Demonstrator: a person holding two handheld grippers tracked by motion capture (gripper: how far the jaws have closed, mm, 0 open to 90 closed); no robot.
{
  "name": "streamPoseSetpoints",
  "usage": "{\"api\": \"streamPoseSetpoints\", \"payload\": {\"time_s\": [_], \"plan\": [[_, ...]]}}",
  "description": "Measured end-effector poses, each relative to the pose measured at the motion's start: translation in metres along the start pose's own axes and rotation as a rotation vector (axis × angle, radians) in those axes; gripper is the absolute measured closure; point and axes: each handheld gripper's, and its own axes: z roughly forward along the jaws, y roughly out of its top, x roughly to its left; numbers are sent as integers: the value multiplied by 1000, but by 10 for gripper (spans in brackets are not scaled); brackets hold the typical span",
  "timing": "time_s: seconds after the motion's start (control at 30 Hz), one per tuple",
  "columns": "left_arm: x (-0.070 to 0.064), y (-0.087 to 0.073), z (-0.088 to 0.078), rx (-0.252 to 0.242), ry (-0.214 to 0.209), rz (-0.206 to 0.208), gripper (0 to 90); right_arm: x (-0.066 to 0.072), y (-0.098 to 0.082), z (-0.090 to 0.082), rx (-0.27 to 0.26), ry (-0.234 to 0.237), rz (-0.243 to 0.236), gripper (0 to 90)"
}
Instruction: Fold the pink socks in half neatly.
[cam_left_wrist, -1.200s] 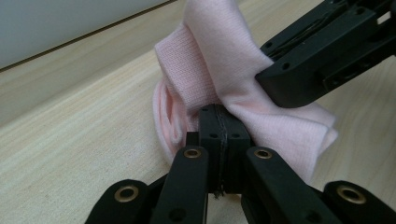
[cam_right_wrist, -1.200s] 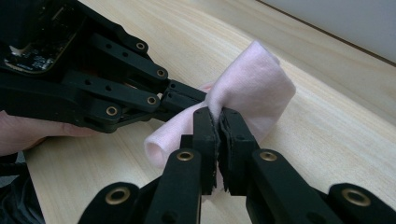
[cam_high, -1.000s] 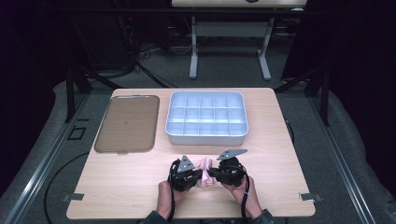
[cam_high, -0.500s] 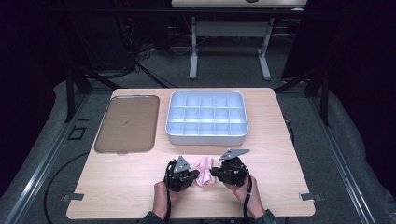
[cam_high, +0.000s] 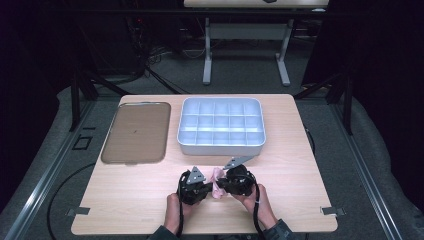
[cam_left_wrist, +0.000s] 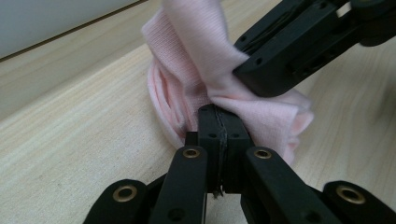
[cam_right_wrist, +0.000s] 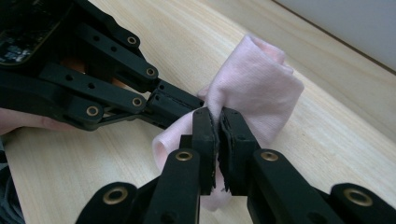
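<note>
Pale wooden table under dim surroundings, viewed from above the near edge. Nearest: two hands entering from the bottom, each carrying a gripper. Left gripper and right gripper facing each other, tips nearly meeting over a small pink cloth bunched on the tabletop near the front edge. Left gripper with jaws just closed down to a thin seam, a fold of pink cloth nipped at the tips. Right gripper likewise pinched tight on pink cloth, a fold of fabric caught between the pads. Cloth crumpled, partly lifted into a loose roll between the two grips, its lower part resting on the wood.

Beyond, well apart from the cloth: a pale blue divided tray with many empty compartments, and to its left a flat brown lid. Farther off, dark floor and the legs of another table.

Step in hand, by judgement: both ends of the cloth secured, folding or rolling under way. Next move likely to call for drawing one grip across the other without releasing, keeping the fabric taut enough not to slip free.
</note>
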Motion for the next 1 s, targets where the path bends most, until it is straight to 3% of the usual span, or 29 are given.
{"api": "streamPoseSetpoints", "payload": {"time_s": [0.17,0.2,0.3,0.47,0.6,0.63,0.83,1.0], "plan": [[0,0,-1,5,-8,3,896,-3,2,5,13,8,10,847],[2,-1,-1,-2,-29,-2,890,-5,1,8,29,2,7,845],[5,-3,-8,-9,-34,-31,830,-6,0,10,34,1,2,845],[11,-4,-24,-45,-3,-44,822,-4,0,13,39,0,-4,845],[12,7,-35,-69,13,-22,831,-3,1,15,43,-5,-10,845],[11,16,-35,-68,8,1,834,-3,1,15,50,-5,-8,846],[8,41,-24,-57,-27,28,835,0,3,16,73,-36,-29,848],[12,48,-6,-2,-30,54,841,3,2,17,62,-45,-29,849]]}}
